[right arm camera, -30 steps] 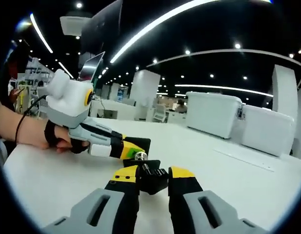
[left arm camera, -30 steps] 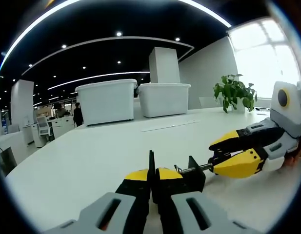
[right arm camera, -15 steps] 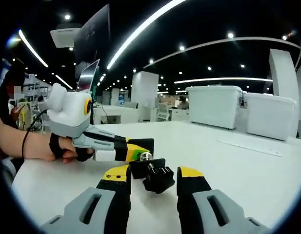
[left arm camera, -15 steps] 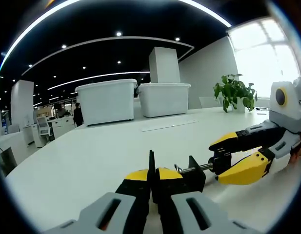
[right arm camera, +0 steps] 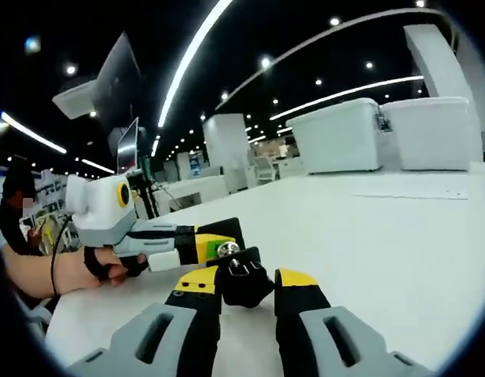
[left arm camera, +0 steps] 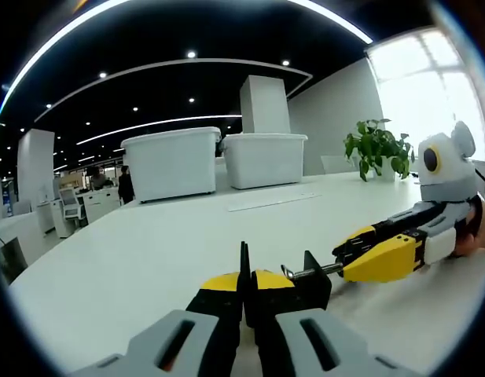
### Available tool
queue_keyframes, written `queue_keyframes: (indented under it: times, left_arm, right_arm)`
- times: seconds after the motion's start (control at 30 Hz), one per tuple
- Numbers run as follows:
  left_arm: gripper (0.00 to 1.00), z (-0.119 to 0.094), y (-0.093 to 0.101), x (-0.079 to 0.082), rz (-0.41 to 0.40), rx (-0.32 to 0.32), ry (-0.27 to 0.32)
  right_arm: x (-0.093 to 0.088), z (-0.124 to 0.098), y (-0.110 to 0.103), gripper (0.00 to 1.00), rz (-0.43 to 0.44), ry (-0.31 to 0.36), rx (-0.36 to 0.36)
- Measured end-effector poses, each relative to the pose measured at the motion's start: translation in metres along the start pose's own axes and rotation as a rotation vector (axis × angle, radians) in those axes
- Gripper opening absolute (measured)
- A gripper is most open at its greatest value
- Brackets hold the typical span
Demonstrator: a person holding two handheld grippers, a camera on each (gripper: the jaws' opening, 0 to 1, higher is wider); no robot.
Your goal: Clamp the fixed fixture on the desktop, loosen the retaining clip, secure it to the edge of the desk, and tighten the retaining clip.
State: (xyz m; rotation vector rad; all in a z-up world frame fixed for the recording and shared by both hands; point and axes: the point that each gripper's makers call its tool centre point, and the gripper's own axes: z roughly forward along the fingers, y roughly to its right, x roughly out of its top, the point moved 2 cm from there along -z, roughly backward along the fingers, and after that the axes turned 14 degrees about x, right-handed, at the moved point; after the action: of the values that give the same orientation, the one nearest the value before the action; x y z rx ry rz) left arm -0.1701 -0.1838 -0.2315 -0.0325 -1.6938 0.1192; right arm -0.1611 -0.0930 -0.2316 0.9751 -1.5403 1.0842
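Item: black clamp fixture (left arm camera: pixel 305 281), with threaded metal screw (left arm camera: pixel 311 272) and black knob (right arm camera: pixel 244 279). Location: on the white counter (left arm camera: pixel 148 251), near its edge, between the two tools.

Left tool (left arm camera: pixel 248 284): jaws together on the fixture's thin upright plate, steadying it. Right tool (right arm camera: pixel 246 283): jaws close about the knob at the screw's end; the right gripper view suggests contact, though full grip cannot be told (the knob fills the gap).

Handling, judged: small, rigid, probably light enough to slide on the smooth counter unless held down. The plate is a narrow hold and may twist under turning force. The knob looks ribbed, so it should take a turning grip; the bare screw would be slippery and is best avoided.
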Motion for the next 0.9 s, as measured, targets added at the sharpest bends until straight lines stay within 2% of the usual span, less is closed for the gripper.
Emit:
queue_keyframes:
  times: [0.17, 0.3, 0.63, 0.9]
  left_arm:
    - [0.05, 0.0006, 0.0005, -0.0003, 0.001, -0.002, 0.000]
    - [0.05, 0.0005, 0.0008, -0.0004, 0.001, -0.001, 0.000]
    - [0.05, 0.0007, 0.0007, -0.0005, 0.002, 0.000, -0.001]
    - [0.05, 0.0007, 0.0001, 0.0000, 0.002, 0.001, -0.001]
  right_arm:
    - [0.0009, -0.0013, -0.0002, 0.23, 0.039, 0.017, 0.001]
    - [0.0010, -0.0009, -0.0027, 0.23, -0.022, 0.010, -0.001]
    - [0.0032, 0.0006, -0.0070, 0.23, -0.250, -0.035, -0.041]
    - [0.0044, 0.0014, -0.0043, 0.23, -0.311, -0.052, -0.054]
